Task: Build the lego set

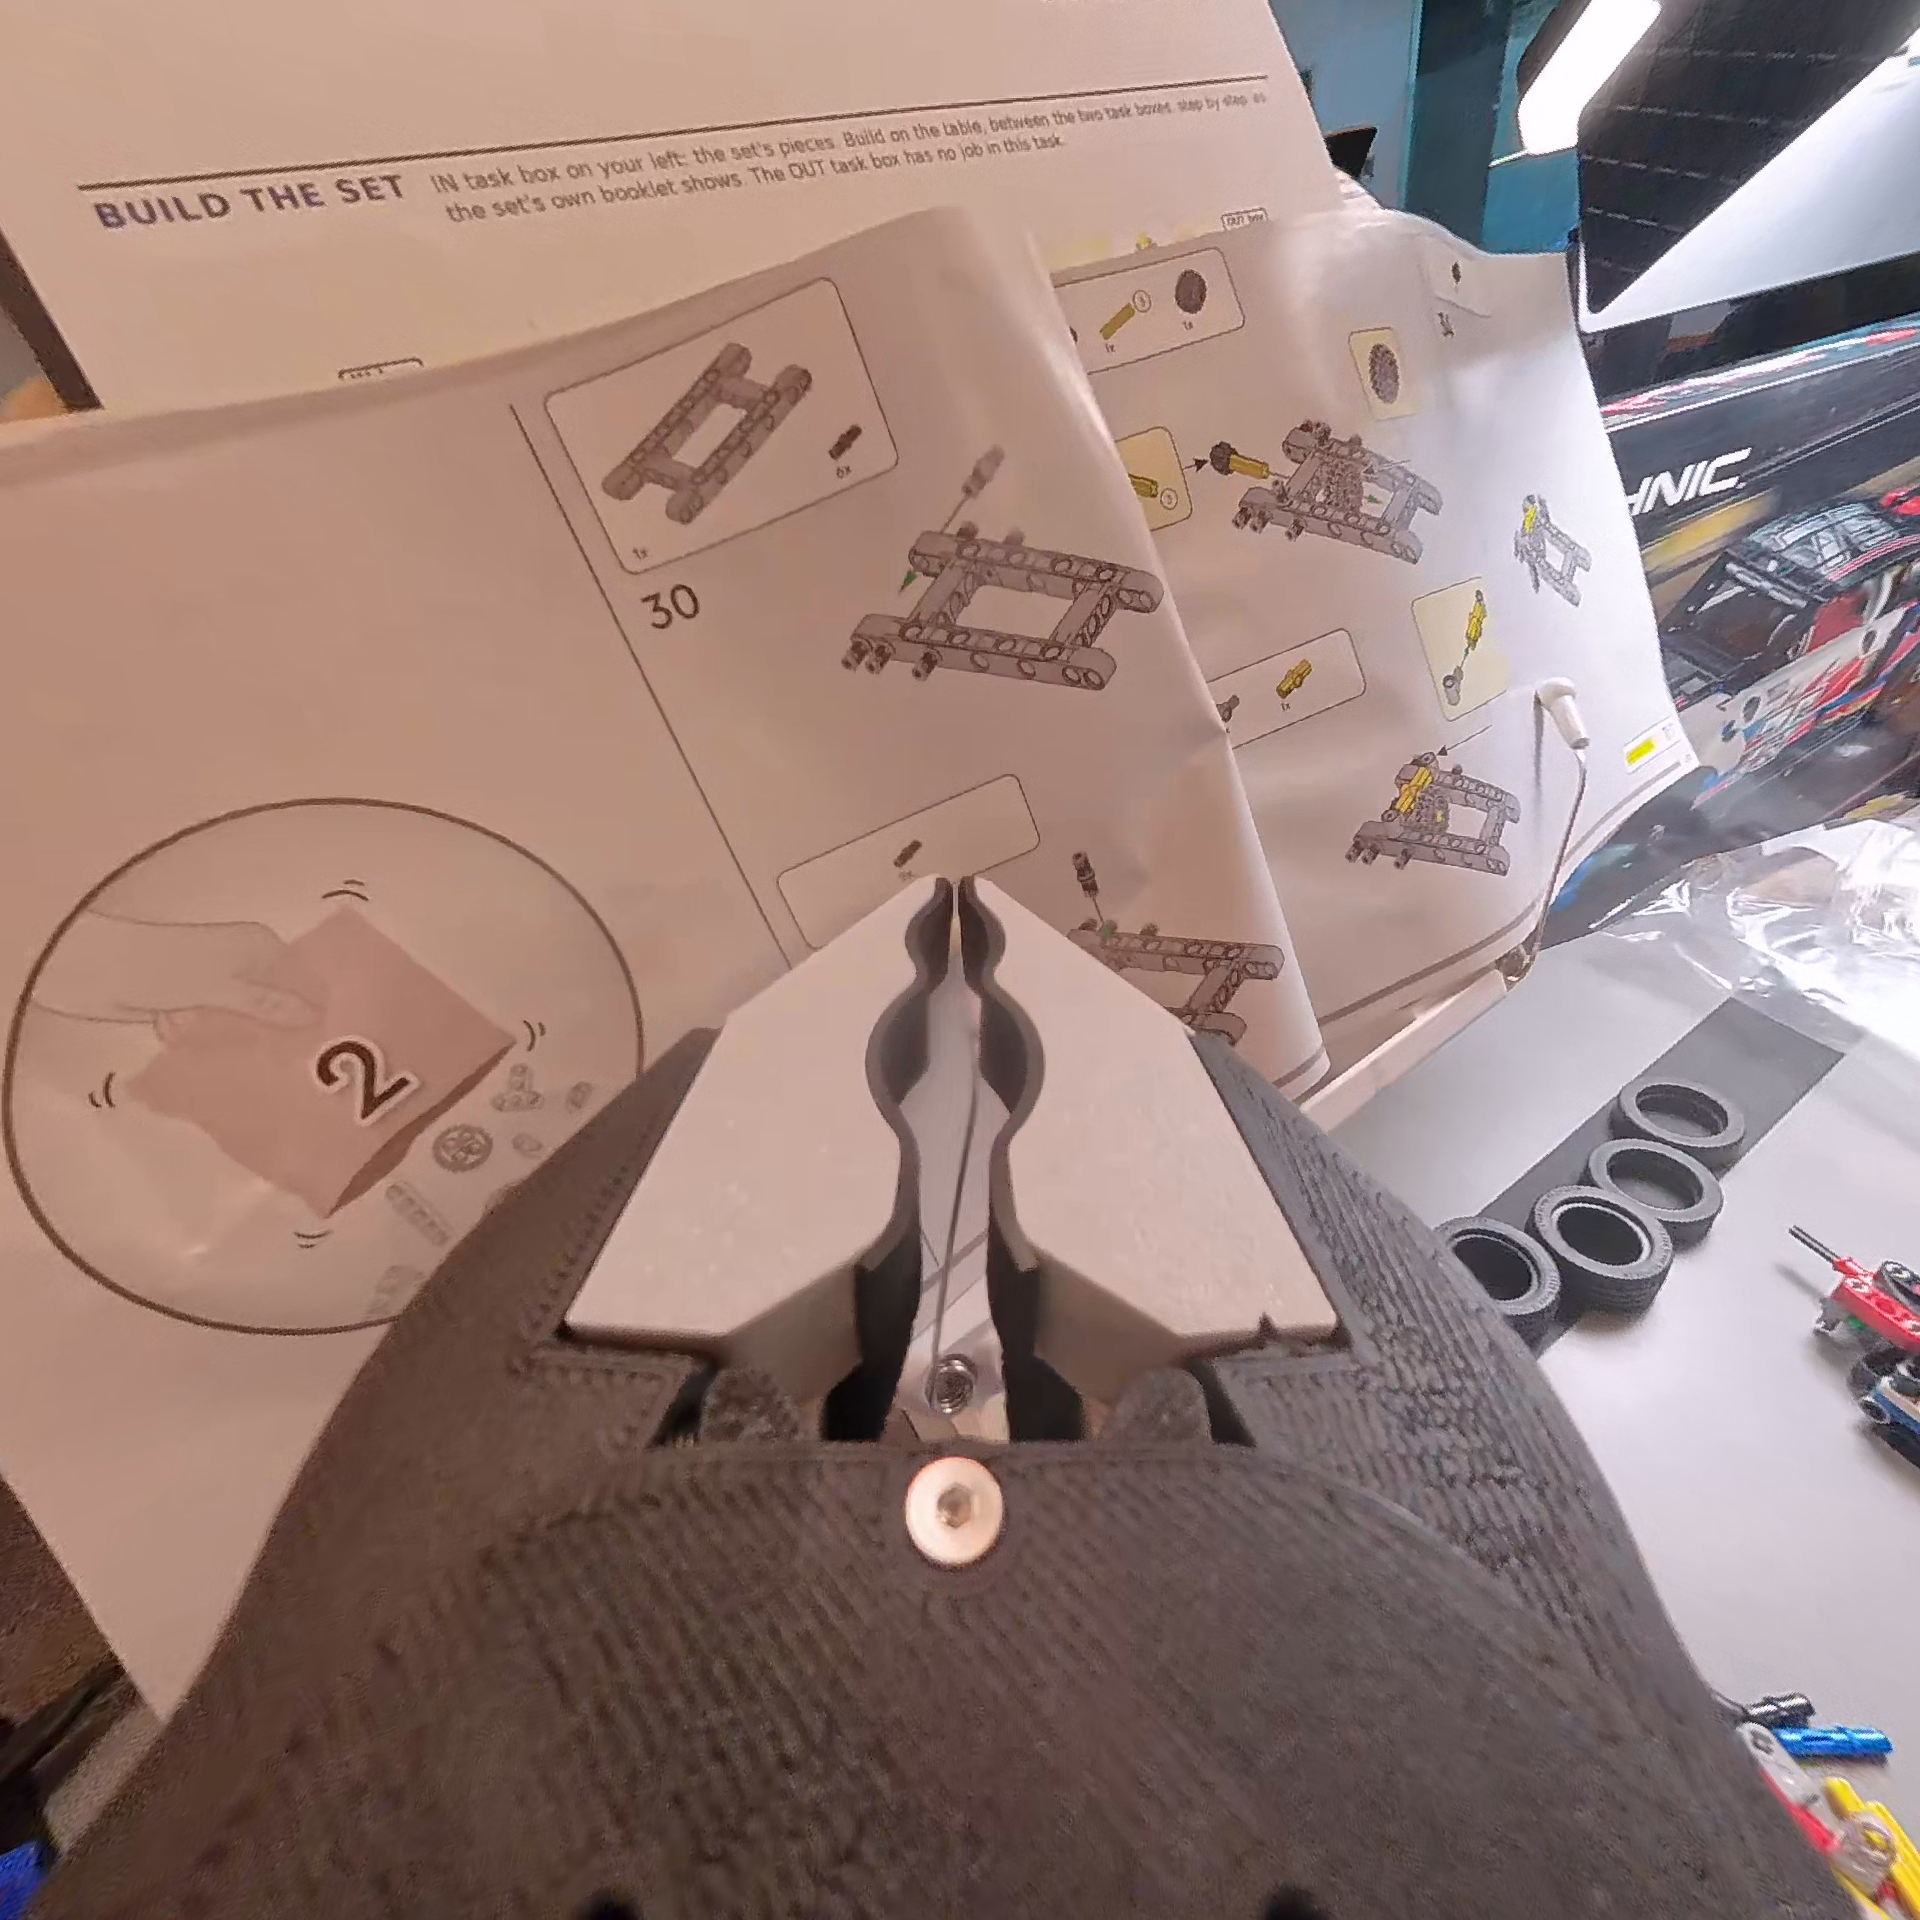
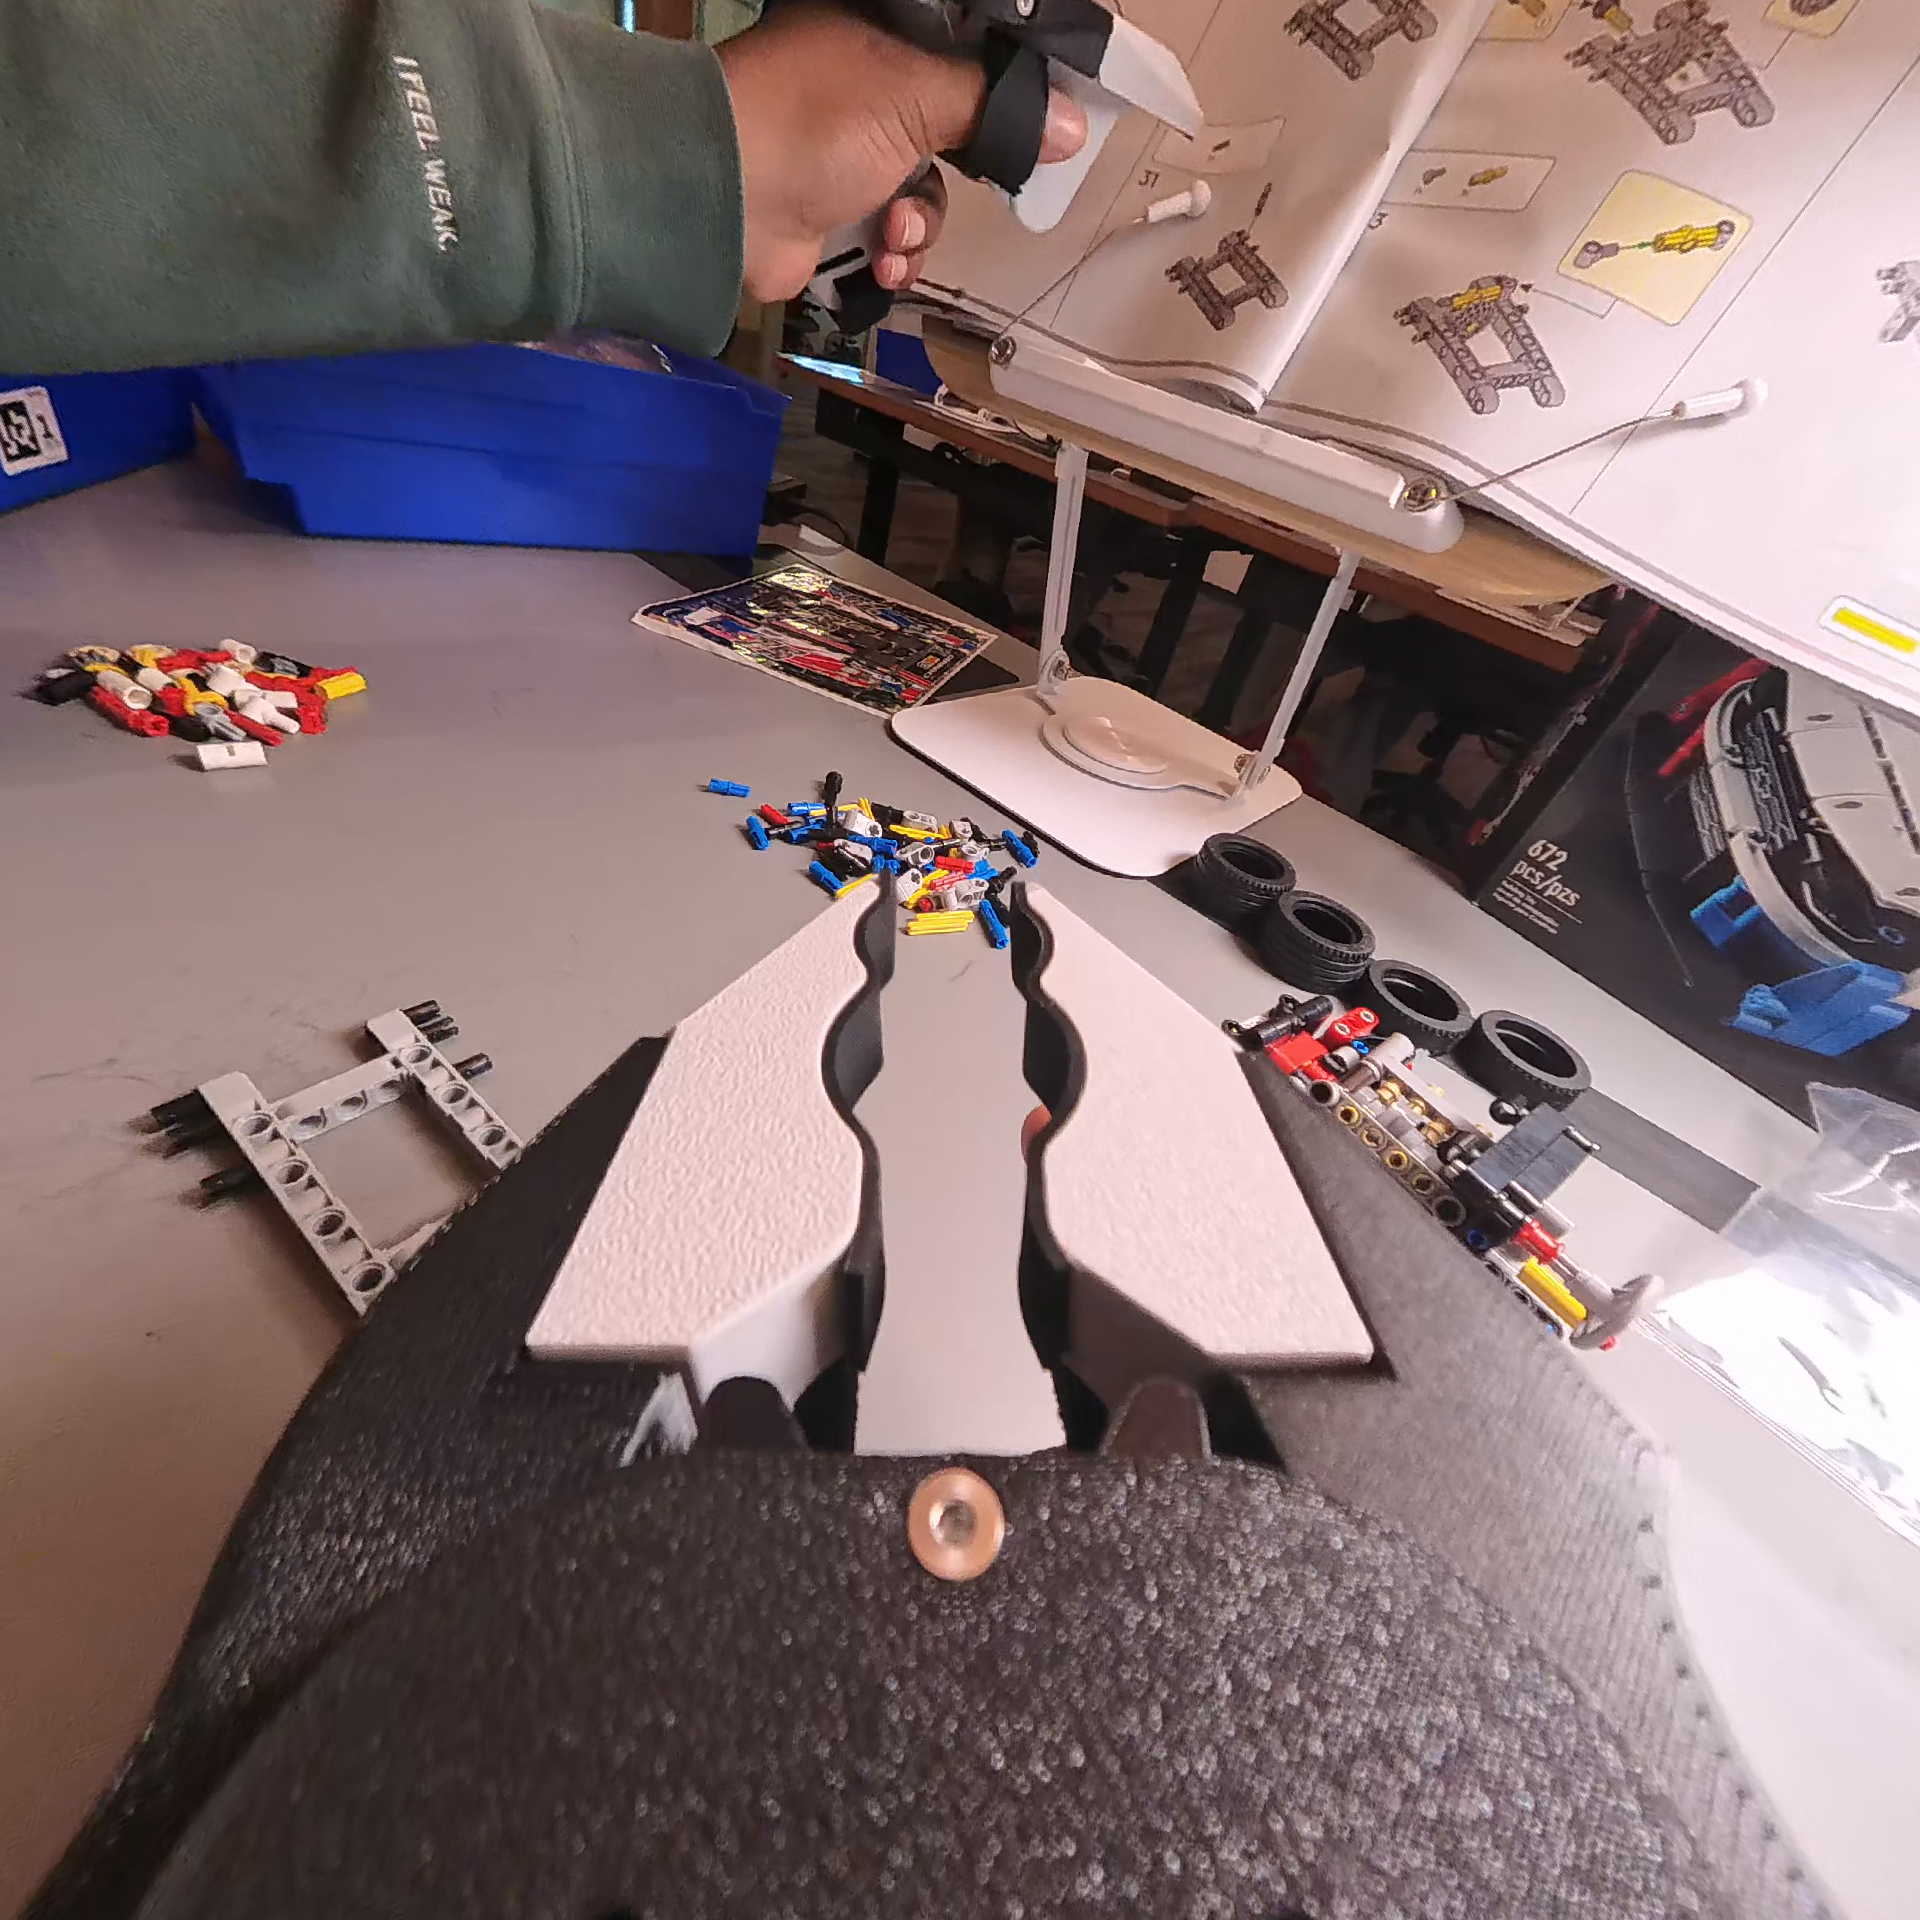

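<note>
- The left gripper (image 1: 956,894) is being held up against the instruction booklet (image 1: 436,644), its jaws closed with the tips nearly touching. Whether they are pinching the edge of a page I cannot tell; the curled page suggests a page is being turned or held flat.
- The booklet is sitting on a white stand (image 2: 1091,769) at the back of the counter (image 2: 540,935), tilted toward the builder so the steps can be read while both hands work. Thin wire arms are pressing its pages down.
- The right gripper (image 2: 951,904) is hovering low over the counter with its jaws parted and empty, pointing at the pile of small pins (image 2: 894,852), probably ready to pick the next one.
- The grey frame (image 2: 343,1143) is lying flat at the left, black pins already seated in several holes, matching the frame drawn on the open page.
- The partly built chassis (image 2: 1434,1143) is resting at the right beside four black tyres (image 2: 1382,966), set aside out of the working space.
- A second pile of red, white and yellow parts (image 2: 197,686) is lying farther back, in front of the blue bin (image 2: 499,457).
</note>
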